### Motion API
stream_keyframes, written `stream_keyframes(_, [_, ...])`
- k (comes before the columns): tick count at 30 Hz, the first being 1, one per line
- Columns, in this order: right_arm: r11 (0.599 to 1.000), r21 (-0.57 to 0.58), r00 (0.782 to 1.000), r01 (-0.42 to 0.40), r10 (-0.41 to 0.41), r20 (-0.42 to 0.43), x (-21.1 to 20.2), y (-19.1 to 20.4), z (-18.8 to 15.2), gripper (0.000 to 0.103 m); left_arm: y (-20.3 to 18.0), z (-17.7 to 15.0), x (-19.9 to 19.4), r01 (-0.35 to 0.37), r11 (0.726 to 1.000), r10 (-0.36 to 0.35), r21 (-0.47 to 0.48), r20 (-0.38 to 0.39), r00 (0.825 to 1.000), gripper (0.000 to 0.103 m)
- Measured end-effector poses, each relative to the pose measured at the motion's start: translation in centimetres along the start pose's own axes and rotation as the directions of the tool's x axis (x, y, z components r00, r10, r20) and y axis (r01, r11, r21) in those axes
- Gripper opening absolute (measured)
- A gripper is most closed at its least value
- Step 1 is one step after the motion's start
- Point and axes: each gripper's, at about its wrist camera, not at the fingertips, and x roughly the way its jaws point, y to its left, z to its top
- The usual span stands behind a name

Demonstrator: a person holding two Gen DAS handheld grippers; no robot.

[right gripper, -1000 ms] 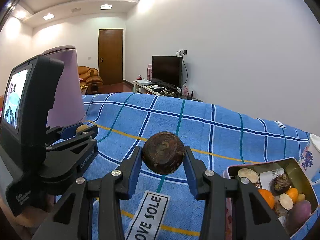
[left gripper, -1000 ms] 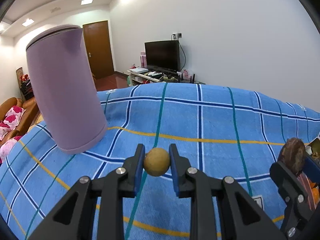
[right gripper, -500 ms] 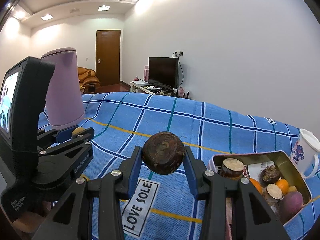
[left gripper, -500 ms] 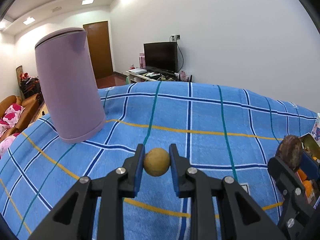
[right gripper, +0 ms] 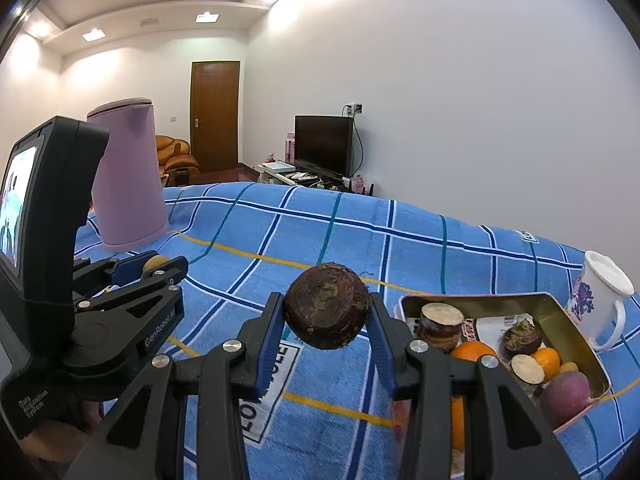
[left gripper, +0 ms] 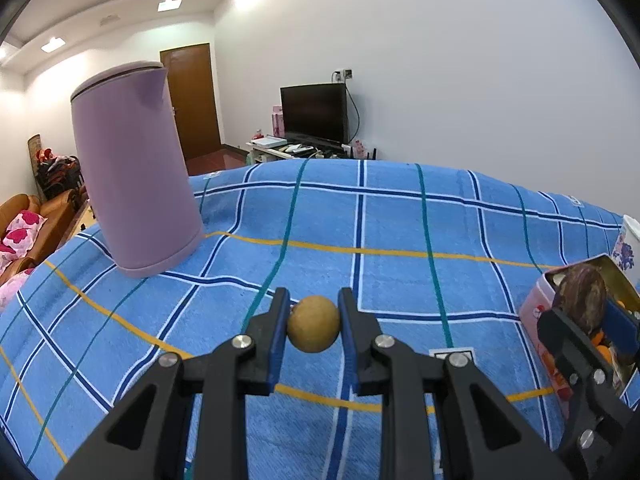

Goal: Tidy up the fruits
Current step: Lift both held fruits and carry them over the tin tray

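While both claws hang over the blue plaid cloth, the left claw pinches a small tan fruit, light and firm, best held across its middle. The right claw grips a dark, rough round fruit just left of the metal tin. Compared with 1 second ago, the tin sits closer and fuller in view.

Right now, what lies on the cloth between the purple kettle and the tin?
Only bare checked blue cloth between purple kettle and tin, shown in the right wrist view.
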Motion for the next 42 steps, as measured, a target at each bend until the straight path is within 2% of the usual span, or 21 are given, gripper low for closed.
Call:
stream_keyframes(18, [1.0,0.009,0.999,0.013,-0.013,0.051,-1.9,-2.0,-0.3,0.043,-2.1,0.1,-1.3,0.039,0.999,-0.039,0.01,0.015,0.999,0.026])
stream_keyframes(42, [0.991,0.089,0.991,0.096,-0.104,0.089,-4.7,-9.1,-0.7,0.043,-8.3,0.7,-3.9,0.114,0.991,-0.119,0.075,0.065,0.991,0.026])
